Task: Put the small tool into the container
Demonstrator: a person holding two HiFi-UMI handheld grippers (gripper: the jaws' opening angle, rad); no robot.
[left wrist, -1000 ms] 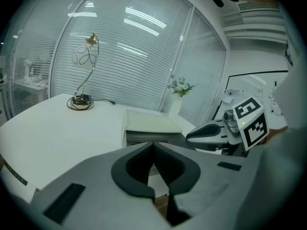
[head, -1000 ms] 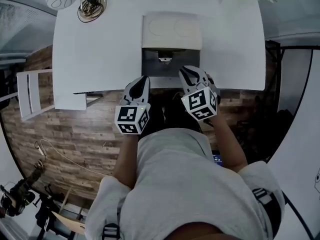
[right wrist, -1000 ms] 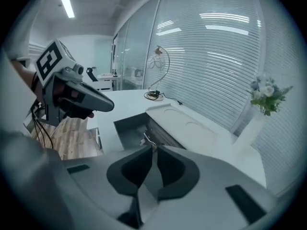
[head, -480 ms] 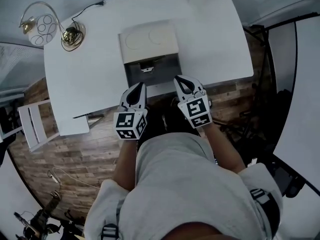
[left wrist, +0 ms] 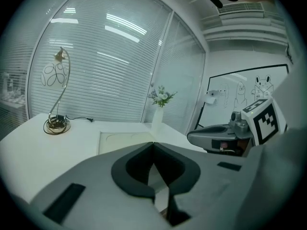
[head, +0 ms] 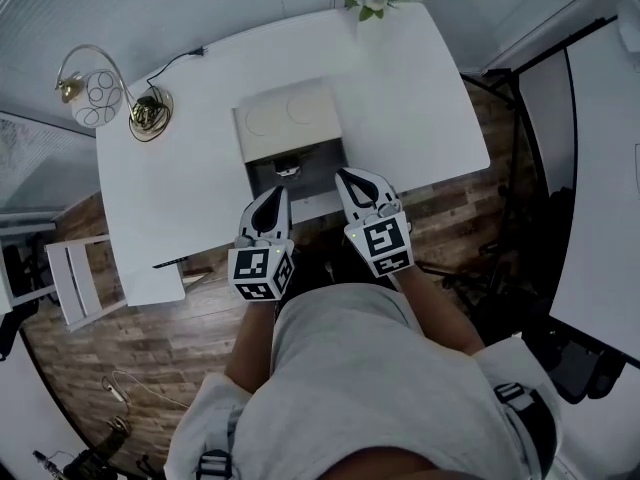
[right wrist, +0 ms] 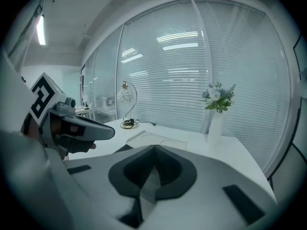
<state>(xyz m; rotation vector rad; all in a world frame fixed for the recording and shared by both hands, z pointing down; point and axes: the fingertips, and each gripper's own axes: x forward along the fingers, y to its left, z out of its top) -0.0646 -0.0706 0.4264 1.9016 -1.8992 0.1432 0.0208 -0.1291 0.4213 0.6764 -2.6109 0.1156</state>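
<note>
At the worktop's (head: 180, 188) near edge, left gripper (head: 278, 192) and right gripper (head: 346, 175), both closed and empty, had edged forward beside the dark container (head: 264, 177); the small tool (head: 287, 171) lay inside, apparently already placed.

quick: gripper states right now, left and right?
Left gripper: closed, tips together, holding nothing.
Right gripper: closed, tips together, holding nothing.
</note>
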